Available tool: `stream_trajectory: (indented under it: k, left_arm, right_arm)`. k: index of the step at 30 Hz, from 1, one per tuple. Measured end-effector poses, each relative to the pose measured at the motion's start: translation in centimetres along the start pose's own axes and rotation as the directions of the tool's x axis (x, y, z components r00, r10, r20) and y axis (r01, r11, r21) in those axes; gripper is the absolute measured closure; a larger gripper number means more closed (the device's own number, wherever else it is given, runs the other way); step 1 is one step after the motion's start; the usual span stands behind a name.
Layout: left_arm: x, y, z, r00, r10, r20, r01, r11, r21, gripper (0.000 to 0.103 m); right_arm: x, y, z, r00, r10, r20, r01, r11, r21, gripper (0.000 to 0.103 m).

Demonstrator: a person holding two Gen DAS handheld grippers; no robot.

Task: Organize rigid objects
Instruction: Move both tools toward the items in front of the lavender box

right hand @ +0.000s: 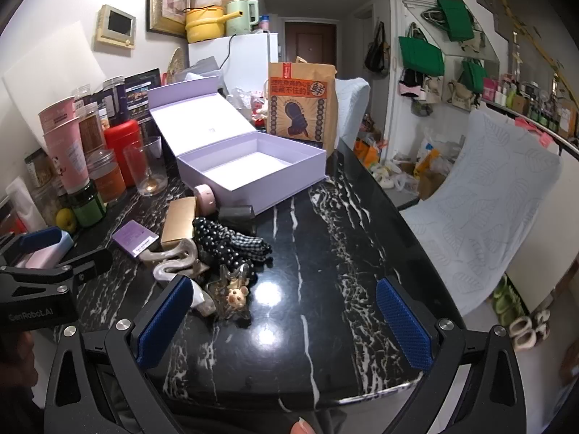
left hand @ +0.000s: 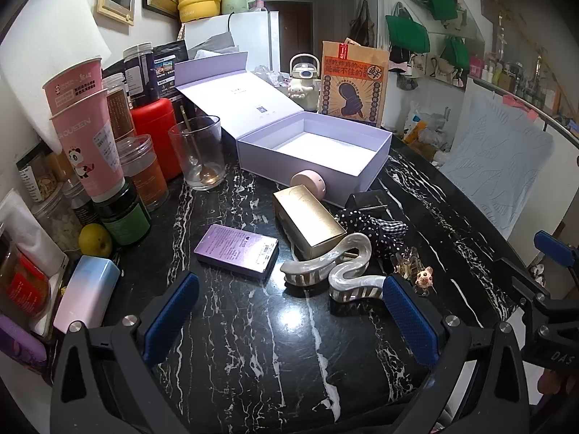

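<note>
An open, empty lilac gift box stands on the black marble table. In front of it lie a gold box, a purple box, a pearly wavy hair claw, a pink round case, a small black box, polka-dot scrunchies and a clear clip with a mouse charm. My left gripper is open and empty, just short of the hair claw. My right gripper is open and empty, right of the clip.
Jars, pink cups, a red tin and a glass with a spoon crowd the table's left side. A pastel case and a lemon lie front left. A paper bag stands behind the box. A covered chair is right.
</note>
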State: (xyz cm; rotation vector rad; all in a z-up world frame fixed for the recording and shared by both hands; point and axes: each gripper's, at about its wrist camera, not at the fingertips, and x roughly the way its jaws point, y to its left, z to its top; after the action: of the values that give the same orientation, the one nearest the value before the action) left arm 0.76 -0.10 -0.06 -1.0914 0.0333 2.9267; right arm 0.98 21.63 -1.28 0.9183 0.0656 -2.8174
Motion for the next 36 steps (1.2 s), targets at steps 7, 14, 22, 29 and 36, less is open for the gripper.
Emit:
stream_trajectory:
  k: [7, 14, 22, 29, 36]
  left_arm:
    - [0.27, -0.21, -0.06, 1.000, -0.003, -0.002, 0.003, 1.000, 0.009, 0.000]
    - [0.34, -0.34, 0.01, 1.000, -0.004, -0.002, 0.004, 1.000, 0.013, 0.000]
    - [0.40, -0.37, 0.04, 1.000, -0.008, -0.006, 0.009, 1.000, 0.012, 0.000]
    - [0.45, -0.25, 0.18, 1.000, -0.014, -0.008, 0.014, 1.000, 0.012, 0.000]
    - [0.36, -0.33, 0.02, 1.000, -0.012, -0.005, 0.012, 1.000, 0.015, 0.000]
  right_arm:
    - [0.25, -0.14, -0.06, 1.000, -0.007, -0.010, 0.007, 1.000, 0.003, 0.000]
    - [0.36, -0.05, 0.00, 1.000, -0.017, -0.010, 0.017, 1.000, 0.000, 0.000]
    - [0.44, 0.07, -0.13, 1.000, -0.011, -0.012, 0.011, 1.000, -0.004, 0.000]
    - [0.41, 0.15, -0.09, 1.000, -0.009, -0.013, 0.009, 1.000, -0.007, 0.000]
    - [0.43, 0.13, -0.09, 1.000, -0.011, -0.013, 0.011, 1.000, -0.008, 0.000]
